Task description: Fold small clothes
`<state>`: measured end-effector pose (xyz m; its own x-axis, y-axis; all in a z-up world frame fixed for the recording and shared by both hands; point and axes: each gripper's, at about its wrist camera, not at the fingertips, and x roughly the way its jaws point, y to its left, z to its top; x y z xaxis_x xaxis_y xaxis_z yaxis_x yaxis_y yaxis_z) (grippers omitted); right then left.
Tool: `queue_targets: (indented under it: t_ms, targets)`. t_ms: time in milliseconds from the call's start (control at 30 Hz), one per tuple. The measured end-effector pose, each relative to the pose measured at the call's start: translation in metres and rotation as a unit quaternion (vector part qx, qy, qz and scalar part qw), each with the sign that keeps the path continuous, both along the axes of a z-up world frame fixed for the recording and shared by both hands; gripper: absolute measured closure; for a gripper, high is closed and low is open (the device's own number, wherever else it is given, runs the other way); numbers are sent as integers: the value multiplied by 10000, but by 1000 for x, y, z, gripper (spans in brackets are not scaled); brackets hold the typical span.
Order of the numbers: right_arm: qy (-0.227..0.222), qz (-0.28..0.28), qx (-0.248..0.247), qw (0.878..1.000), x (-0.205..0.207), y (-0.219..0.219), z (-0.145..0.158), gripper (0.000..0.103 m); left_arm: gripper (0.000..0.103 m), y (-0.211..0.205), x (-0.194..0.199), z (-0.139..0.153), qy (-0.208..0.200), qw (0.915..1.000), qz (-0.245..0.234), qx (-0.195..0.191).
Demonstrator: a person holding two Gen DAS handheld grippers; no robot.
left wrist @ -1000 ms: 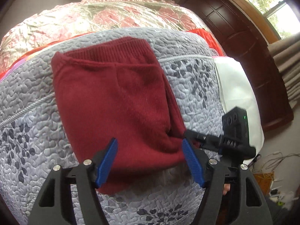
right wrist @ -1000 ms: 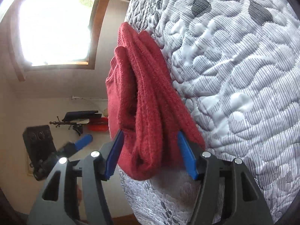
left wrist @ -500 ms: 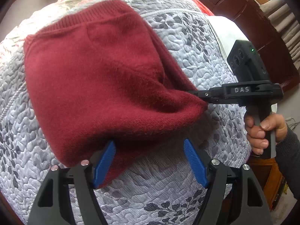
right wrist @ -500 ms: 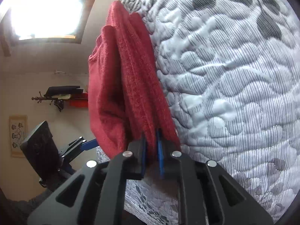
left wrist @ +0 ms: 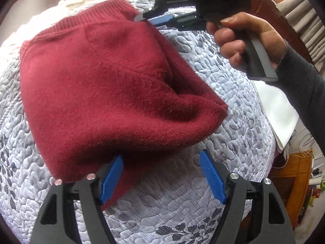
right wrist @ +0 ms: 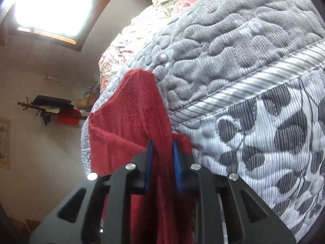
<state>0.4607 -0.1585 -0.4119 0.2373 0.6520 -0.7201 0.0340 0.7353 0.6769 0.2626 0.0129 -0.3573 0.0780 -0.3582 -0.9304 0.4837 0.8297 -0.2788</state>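
Where the grey quilted bedcover (left wrist: 213,213) with its dark leaf print fills most of both views, a floral blanket (right wrist: 178,2) lies behind it on the bed. On the bedcover lies the red knitted garment (left wrist: 105,93), folded over on itself, its ribbed edge toward the far side and a thick rounded fold toward the near right.

The left wrist view shows the whole garment from above, and also the person's hand (left wrist: 249,40) in a dark sleeve (left wrist: 302,93) that holds the right claw (left wrist: 150,18) at the garment's far right corner. There the claw is closed on the red knit. The right wrist view shows this grip from close: the blue pads (right wrist: 149,162) press a bunch of red fabric between them, and the cloth hangs from the claw beside the bedcover. Only this view shows the bright window (right wrist: 54,6) and a wall shelf (right wrist: 50,103).

The left claw (left wrist: 162,179) stands wide. Its left pad touches the garment's near edge; the right pad is over bare bedcover.
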Motion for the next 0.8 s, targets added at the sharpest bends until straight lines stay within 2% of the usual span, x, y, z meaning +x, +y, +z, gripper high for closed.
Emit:
queue_targets:
  t_ms: [100, 133, 200, 267, 333, 433, 500, 533, 567, 700, 800]
  targets:
    - [47, -61, 176, 9998, -2, -5, -3, 90, 26, -1, -1, -1, 3, 10000, -55, -18]
    - [-22, -66, 203, 9998, -8, -7, 4, 84, 26, 0, -1, 1, 12, 10000, -59, -34]
    - [-237, -89, 357, 9990, -25, -11, 24, 79, 26, 2, -4, 5, 25, 9999, -37, -146]
    - [-197, 130, 596, 9979, -39, -5, 33, 71, 26, 6, -7, 11, 15, 9996, 0, -268]
    - [21, 376, 488, 9981, -45, 9, 28, 70, 26, 12, -10, 16, 43, 9993, 49, -368]
    - [175, 467, 214, 9985, -50, 17, 18, 70, 26, 18, -13, 19, 85, 9991, 104, -400]
    - [250, 459, 295, 9982, -53, 19, 12, 72, 26, 22, -14, 20, 79, 9991, 151, -395]
    - [243, 443, 284, 9983, -52, 21, 11, 88, 26, 24, -14, 20, 87, 9989, 193, -411]
    - [190, 399, 304, 9986, -52, 20, 13, 95, 26, 27, -13, 20, 109, 9987, 245, -435]
    - [-499, 112, 385, 9979, -50, 10, 51, 96, 26, 37, -13, 25, 107, 9981, 361, -495]
    - [-539, -87, 284, 9981, -35, 2, 51, 96, 26, 40, -13, 31, 12, 9979, 364, -543]
